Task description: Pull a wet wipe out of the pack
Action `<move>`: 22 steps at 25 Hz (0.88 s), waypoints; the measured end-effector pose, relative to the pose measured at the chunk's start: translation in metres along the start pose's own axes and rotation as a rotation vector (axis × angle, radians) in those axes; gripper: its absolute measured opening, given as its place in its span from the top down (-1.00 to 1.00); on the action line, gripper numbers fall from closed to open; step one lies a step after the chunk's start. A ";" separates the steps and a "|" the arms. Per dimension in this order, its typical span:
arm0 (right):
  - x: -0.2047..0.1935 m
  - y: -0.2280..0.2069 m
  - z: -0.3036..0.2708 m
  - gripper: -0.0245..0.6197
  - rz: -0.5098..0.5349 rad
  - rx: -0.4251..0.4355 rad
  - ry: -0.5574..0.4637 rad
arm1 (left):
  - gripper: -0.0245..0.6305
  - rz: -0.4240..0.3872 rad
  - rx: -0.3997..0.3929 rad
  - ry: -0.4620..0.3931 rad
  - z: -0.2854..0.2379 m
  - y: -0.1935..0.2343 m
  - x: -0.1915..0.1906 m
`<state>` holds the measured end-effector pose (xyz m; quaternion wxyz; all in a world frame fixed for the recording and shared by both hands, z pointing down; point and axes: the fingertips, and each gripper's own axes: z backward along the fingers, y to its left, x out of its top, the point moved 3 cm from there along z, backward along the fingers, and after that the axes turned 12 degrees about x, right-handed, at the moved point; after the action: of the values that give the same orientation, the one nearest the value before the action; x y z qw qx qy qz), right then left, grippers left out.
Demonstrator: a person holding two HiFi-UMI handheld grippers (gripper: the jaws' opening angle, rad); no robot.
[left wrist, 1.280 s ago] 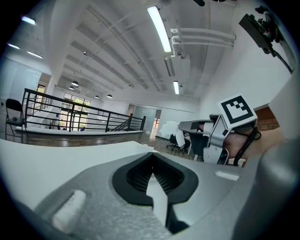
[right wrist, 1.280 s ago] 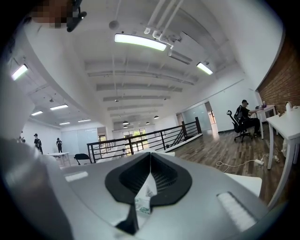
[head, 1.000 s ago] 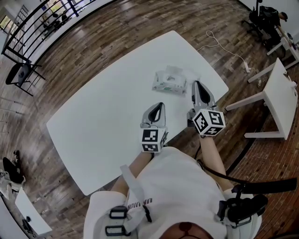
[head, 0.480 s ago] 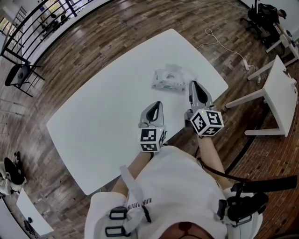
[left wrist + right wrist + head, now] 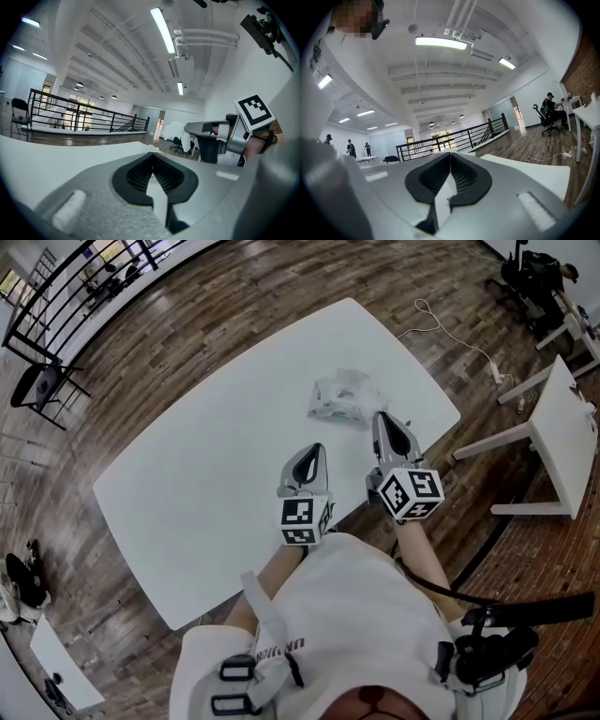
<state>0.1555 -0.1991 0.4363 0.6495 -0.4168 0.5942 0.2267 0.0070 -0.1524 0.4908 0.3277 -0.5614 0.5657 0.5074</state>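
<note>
In the head view the wet wipe pack (image 5: 343,399), white with green print and a crumpled top, lies on the white table (image 5: 216,474) towards its far right. My right gripper (image 5: 379,415) is shut and empty, with its tip just beside the pack's near right corner. My left gripper (image 5: 319,448) is also shut and empty. It hovers over the table nearer to me, well short of the pack. Neither gripper view shows the pack. In the left gripper view the left gripper (image 5: 152,155) has its jaws together. In the right gripper view the right gripper (image 5: 450,154) does too.
The table's near edge runs just under both hands. A small white side table (image 5: 565,432) stands on the wooden floor at the right, with a white cable (image 5: 452,336) beyond it. A black chair (image 5: 37,385) and a railing (image 5: 66,287) stand at the far left.
My right gripper has moved a little to the left, closer to the pack's right corner. The left gripper and the pack have stayed where they were.
</note>
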 end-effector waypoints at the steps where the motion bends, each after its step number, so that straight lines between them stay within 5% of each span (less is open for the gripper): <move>1: -0.003 0.002 0.000 0.89 -0.001 0.007 0.007 | 0.92 0.002 0.002 -0.001 0.000 0.001 0.000; 22: -0.090 0.018 0.006 0.89 -0.024 0.103 0.216 | 0.92 0.012 0.030 -0.006 0.003 0.008 0.002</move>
<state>0.1277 -0.1669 0.5179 0.6047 -0.4121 0.6666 0.1419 -0.0012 -0.1519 0.4894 0.3346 -0.5514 0.5756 0.5027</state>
